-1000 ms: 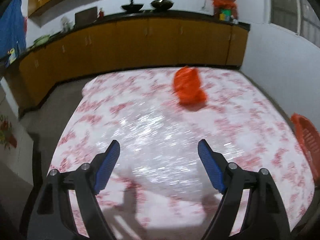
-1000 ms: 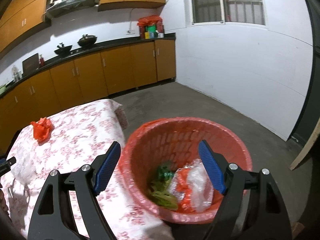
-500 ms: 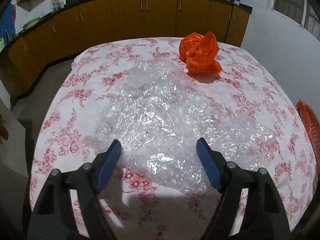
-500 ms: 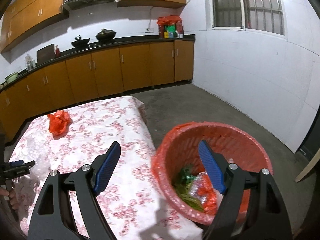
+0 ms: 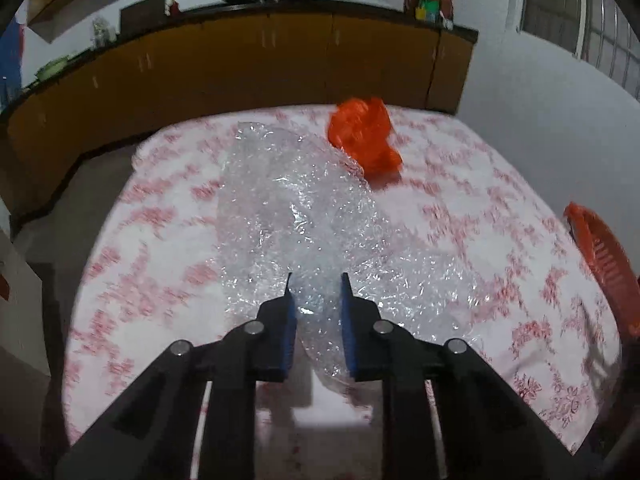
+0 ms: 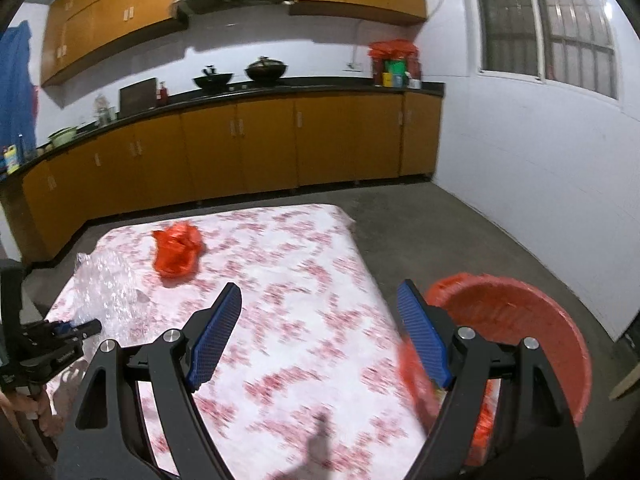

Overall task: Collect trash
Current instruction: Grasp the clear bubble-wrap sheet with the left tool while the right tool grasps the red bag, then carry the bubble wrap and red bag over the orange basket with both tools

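A clear bubble-wrap sheet [image 5: 296, 216] lies on the floral table [image 5: 500, 216]. My left gripper [image 5: 316, 292] is shut on its near edge and lifts part of it off the cloth. The sheet also shows in the right wrist view [image 6: 106, 284], with the left gripper [image 6: 86, 326] at its edge. A crumpled orange plastic bag [image 5: 362, 136] lies at the far side of the table, also in the right wrist view [image 6: 176, 250]. My right gripper [image 6: 320, 312] is open and empty above the table's right part. The red trash basket [image 6: 532, 328] stands on the floor to the right of the table.
The basket's rim [image 5: 600, 256] shows at the table's right edge in the left wrist view. Orange kitchen cabinets [image 6: 248, 148] with a dark counter run along the back wall. Grey floor [image 6: 440, 232] lies between table, cabinets and white wall.
My left gripper has closed on the bubble wrap's near edge and raised it. My right gripper has swung left from over the basket toward the table.
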`<state>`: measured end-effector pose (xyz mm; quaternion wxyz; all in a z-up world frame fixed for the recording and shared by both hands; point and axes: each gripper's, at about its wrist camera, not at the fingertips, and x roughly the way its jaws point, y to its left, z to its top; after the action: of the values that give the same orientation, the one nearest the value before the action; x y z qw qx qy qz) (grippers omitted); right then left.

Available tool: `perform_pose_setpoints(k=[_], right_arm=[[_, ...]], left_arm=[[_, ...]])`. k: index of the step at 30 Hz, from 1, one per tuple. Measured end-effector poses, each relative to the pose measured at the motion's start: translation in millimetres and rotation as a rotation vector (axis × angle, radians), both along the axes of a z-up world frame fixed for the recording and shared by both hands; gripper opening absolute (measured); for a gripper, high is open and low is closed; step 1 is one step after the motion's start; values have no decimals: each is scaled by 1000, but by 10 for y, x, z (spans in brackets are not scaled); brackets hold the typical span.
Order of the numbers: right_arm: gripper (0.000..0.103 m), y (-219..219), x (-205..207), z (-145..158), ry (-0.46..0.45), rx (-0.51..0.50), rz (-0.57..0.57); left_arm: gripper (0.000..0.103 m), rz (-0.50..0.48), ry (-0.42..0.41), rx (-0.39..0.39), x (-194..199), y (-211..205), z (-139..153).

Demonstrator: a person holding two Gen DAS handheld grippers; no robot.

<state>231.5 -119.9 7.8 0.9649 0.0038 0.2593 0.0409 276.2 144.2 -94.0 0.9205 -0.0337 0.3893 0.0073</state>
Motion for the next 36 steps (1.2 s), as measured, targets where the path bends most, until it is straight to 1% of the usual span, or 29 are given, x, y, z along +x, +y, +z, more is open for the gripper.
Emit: perform_pose_setpoints(k=[6, 8, 10, 13, 17, 19, 23, 24, 25, 26, 28, 29, 32, 36], right_arm=[[79, 504, 358, -77, 34, 34, 101], [76, 706, 500, -119, 53, 44, 137], [69, 981, 723, -183, 86, 55, 178], [65, 1342, 1028, -270, 129, 68, 226], [65, 1805, 1440, -382, 171, 74, 261], [65, 1949, 1586, -437, 194, 69, 271], [65, 2202, 1911, -696, 262, 1, 268], [62, 2214, 1959, -772, 285, -8, 268], [57, 2213, 2003, -862, 312, -17, 270], [48, 2193, 2030, -916, 331, -27, 270], [37, 2067, 1982, -999, 351, -21, 286], [35, 1975, 1931, -985, 350, -11, 293], [32, 1728, 1742, -870, 301, -36, 287], [32, 1108, 1344, -628, 243, 11, 246]], left_arm=[[20, 107, -97, 26, -44, 366, 326], [20, 132, -114, 35, -36, 467, 378], [20, 157, -126, 37, -15, 573, 421], [20, 183, -139, 52, 34, 654, 434], [20, 210, -138, 57, 160, 755, 392], [20, 219, -136, 56, 207, 795, 371], [20, 232, -124, 62, 297, 830, 323], [20, 232, -120, 66, 316, 829, 310], [20, 232, -116, 69, 328, 817, 292], [20, 231, -111, 73, 344, 807, 278], [20, 231, -102, 78, 370, 778, 258], [20, 229, -99, 76, 368, 764, 254], [20, 212, -101, 66, 389, 669, 288], [20, 149, -131, 54, 336, 408, 421]])
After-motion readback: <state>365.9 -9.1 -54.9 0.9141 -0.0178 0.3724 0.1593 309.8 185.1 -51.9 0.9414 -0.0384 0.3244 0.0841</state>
